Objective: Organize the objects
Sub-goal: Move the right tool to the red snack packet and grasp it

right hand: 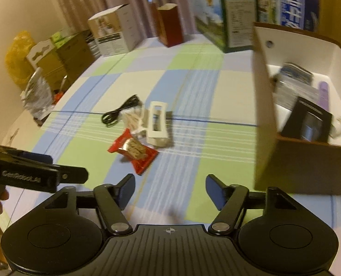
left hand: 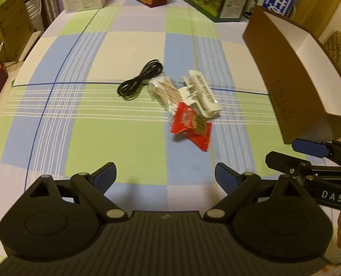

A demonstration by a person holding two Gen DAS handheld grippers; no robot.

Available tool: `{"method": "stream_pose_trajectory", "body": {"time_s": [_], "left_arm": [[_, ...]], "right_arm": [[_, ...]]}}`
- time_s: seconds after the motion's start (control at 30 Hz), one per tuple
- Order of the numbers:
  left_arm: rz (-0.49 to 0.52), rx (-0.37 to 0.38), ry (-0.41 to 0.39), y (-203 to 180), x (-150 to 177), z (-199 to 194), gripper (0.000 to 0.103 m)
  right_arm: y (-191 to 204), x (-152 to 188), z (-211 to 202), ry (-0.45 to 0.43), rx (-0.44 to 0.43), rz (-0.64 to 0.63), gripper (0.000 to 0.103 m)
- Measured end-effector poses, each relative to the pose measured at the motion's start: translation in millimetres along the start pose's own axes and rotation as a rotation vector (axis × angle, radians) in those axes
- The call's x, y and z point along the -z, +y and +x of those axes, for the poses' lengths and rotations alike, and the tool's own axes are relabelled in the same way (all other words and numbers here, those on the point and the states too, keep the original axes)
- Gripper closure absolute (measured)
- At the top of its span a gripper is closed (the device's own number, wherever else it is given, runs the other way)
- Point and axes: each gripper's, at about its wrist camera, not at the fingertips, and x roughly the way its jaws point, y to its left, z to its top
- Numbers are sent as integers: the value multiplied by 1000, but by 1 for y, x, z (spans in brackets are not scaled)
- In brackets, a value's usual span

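A small heap lies mid-table on the checked cloth: a coiled black cable, a clear bag of cotton swabs, a white plastic clip and a red snack packet. My left gripper hovers open over the cloth, short of the packet, nothing between its fingers. My right gripper also stands open and empty, just behind the packet. A brown box with white inside stands at the right, holding several items.
Cartons and printed boxes line the table's far edge, with a red-brown carton among them. More boxes and bags crowd the floor at the left. Each gripper shows at the edge of the other's view.
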Motion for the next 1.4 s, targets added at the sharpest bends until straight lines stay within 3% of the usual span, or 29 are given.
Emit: {"method": "stream_pose_trajectory", "body": {"time_s": [0.17, 0.5, 0.93, 1.0, 1.07, 1.17, 1.4], "left_arm": [[-25, -28, 1, 12, -5, 9, 13], [-64, -53, 31, 34, -12, 27, 13], [-101, -82, 65, 57, -16, 43, 13], [-104, -86, 68, 59, -16, 45, 13], [-107, -87, 68, 60, -16, 46, 13], [-107, -84, 64, 60, -17, 46, 13], [-89, -54, 57, 52, -21, 49, 13]], "right_arm": [[10, -8, 20, 1, -43, -58, 49], [33, -25, 63, 16, -125, -211, 49], [55, -23, 111, 38, -128, -447, 50], [59, -21, 116, 39, -123, -468, 55], [61, -19, 118, 37, -117, -486, 81], [60, -17, 114, 33, -118, -476, 83], [40, -23, 79, 2, -124, -293, 83]]}}
